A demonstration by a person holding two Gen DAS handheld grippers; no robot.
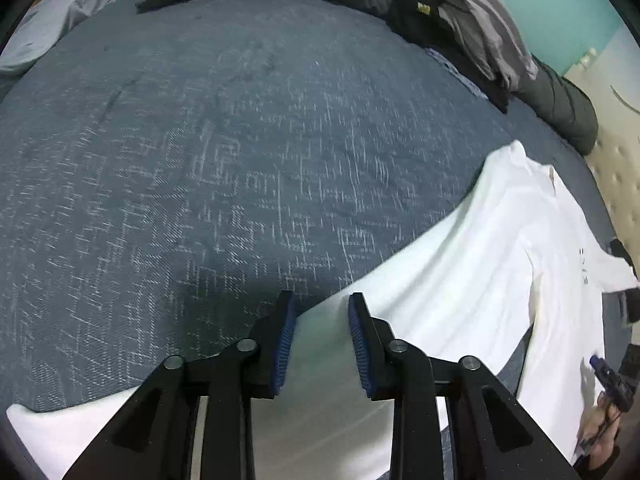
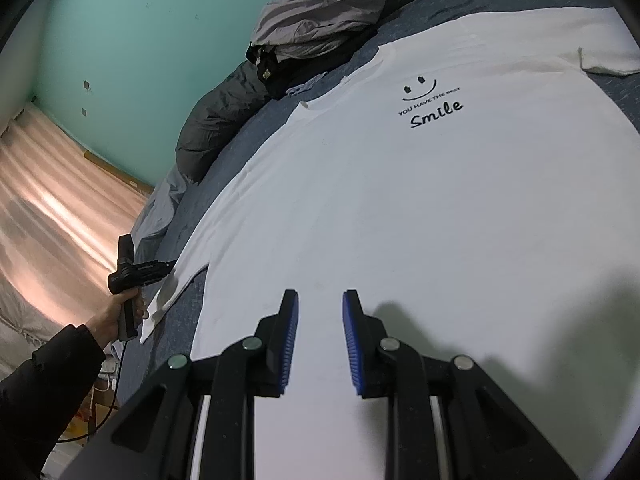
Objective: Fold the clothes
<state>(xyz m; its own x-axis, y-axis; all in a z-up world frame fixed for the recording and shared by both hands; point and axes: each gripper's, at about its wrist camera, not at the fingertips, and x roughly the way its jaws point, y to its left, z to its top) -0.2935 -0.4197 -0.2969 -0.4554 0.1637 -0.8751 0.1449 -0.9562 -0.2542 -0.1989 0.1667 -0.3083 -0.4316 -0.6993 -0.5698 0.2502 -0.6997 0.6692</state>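
Note:
A white T-shirt (image 2: 400, 220) lies spread flat, front up, on the blue bedspread (image 1: 200, 140). Its chest print shows a smiley face and the word "Smile" (image 2: 436, 114). My right gripper (image 2: 319, 296) is open above the shirt's lower body, with nothing between its fingers. My left gripper (image 1: 320, 300) is open over the shirt's side edge (image 1: 480, 260), one finger above the bedspread and the other above white fabric. In the right wrist view a hand (image 2: 116, 312) holds the left gripper (image 2: 168, 267) by a sleeve at the bed's edge.
A pile of grey and black clothes (image 2: 312, 40) and a dark rolled quilt (image 2: 216, 120) lie along the far side of the bed against the teal wall. A light blue garment (image 1: 48, 32) sits at the far left corner. Wooden floor (image 2: 48, 200) lies beyond the bed's edge.

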